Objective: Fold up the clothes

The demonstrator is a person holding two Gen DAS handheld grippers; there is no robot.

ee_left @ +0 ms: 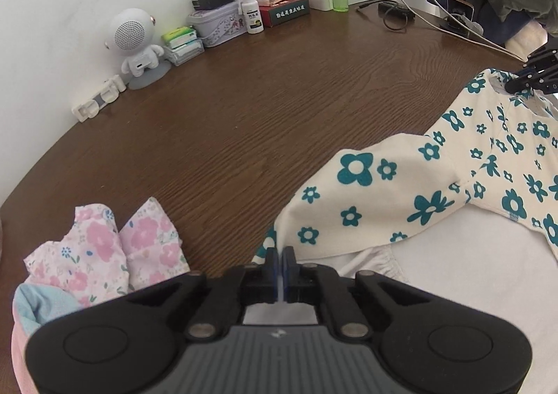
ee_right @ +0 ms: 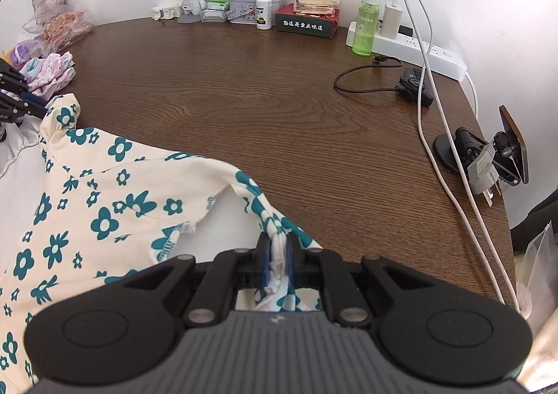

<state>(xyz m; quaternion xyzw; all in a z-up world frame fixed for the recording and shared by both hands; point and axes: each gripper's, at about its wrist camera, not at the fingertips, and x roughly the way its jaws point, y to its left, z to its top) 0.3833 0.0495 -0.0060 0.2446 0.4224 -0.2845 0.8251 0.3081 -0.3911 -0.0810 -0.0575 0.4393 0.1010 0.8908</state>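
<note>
A cream garment with teal flowers (ee_left: 436, 177) (ee_right: 104, 205) lies spread partly on white cloth (ee_left: 453, 272) and partly on the brown wooden table (ee_left: 244, 115). In the left wrist view my left gripper (ee_left: 280, 251) is shut at the edge of one sleeve cuff, which appears pinched between the tips. The right wrist view shows it (ee_right: 43, 110) at the far left, touching that raised cuff. My right gripper (ee_right: 277, 240) is shut on a bunched fold of the garment's other sleeve, with fabric showing between the pads. It also appears at the right edge of the left wrist view (ee_left: 516, 83).
A pile of pink floral clothes (ee_left: 104, 247) (ee_right: 52, 73) sits at the left. Along the wall stand a robot-shaped speaker (ee_left: 134, 42), tins, boxes, a green spray bottle (ee_right: 364, 28) and a power strip (ee_right: 418, 48) with cables. A phone holder (ee_right: 488, 150) stands at the right edge.
</note>
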